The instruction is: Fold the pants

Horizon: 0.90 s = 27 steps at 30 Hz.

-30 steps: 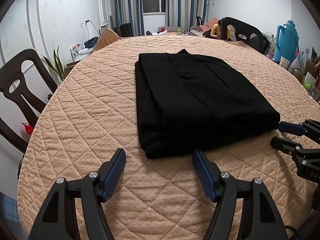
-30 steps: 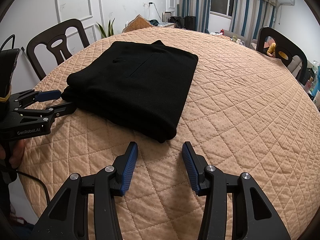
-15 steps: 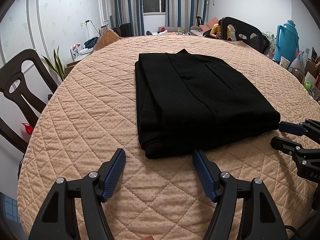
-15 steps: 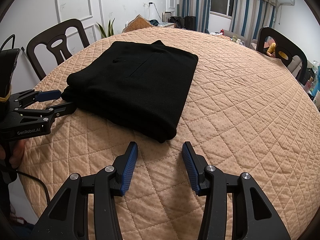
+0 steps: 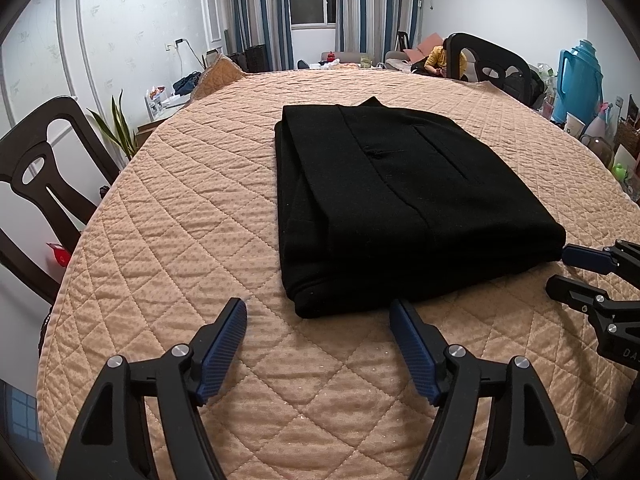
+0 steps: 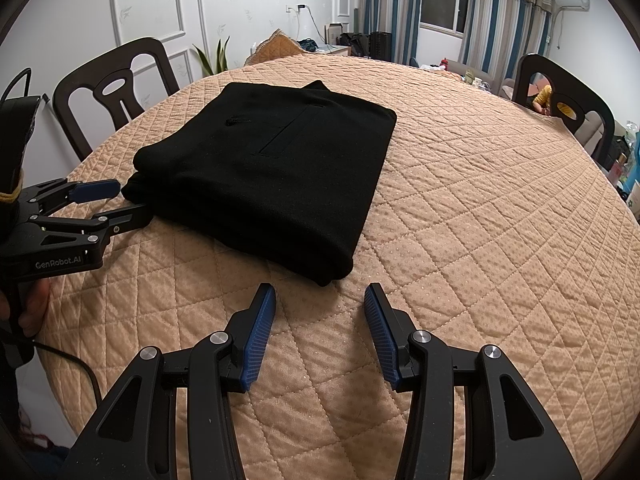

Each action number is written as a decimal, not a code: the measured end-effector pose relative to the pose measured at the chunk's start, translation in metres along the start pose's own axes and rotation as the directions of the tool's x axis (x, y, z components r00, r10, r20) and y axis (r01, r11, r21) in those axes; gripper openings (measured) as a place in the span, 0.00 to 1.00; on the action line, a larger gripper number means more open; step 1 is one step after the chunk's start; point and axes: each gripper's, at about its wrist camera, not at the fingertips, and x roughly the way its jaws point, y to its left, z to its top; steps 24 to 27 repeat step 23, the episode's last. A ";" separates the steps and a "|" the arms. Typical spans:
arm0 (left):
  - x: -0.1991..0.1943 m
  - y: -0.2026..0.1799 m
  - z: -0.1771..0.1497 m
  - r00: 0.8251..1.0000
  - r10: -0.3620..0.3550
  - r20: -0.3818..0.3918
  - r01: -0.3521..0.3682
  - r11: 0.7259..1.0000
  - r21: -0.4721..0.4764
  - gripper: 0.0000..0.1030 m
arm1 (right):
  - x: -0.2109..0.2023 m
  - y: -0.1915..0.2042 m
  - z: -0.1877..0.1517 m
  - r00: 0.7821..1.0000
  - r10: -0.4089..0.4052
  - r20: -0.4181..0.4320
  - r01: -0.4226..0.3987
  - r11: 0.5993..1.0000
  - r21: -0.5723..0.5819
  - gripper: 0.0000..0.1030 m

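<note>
Quilted table cover [image 5: 168, 240], folded black pants [image 5: 400, 208] central, left gripper [image 5: 318, 308] and right gripper [image 6: 320, 292] spread at near edge

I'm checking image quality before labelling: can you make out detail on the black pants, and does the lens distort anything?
Left wrist view: the pants read nearly flat black, with only faint seams and a pocket slit; fisheye bends the quilted table edge and darkens the corners. Right wrist view: same dark fabric, sharp focus, even indoor light, curved walls and curtains.

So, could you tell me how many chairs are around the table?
2: one chair at the table's left edge, another chair at its far right side. Others nearer the camera may be out of view.
</note>
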 end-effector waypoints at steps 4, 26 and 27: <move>0.000 0.000 0.000 1.000 0.001 -0.001 -0.001 1.000 0.000 0.75 | 0.000 0.000 0.000 1.000 0.000 0.000 0.000 1.000 0.000 0.46; 0.002 0.001 0.000 1.000 0.002 -0.007 -0.002 1.000 -0.010 0.78 | 0.000 0.001 0.000 1.000 0.000 0.000 0.000 1.000 0.000 0.46; 0.002 0.001 0.000 1.000 0.002 -0.007 -0.002 1.000 -0.010 0.78 | 0.000 0.001 0.000 1.000 0.000 0.000 0.000 1.000 0.000 0.46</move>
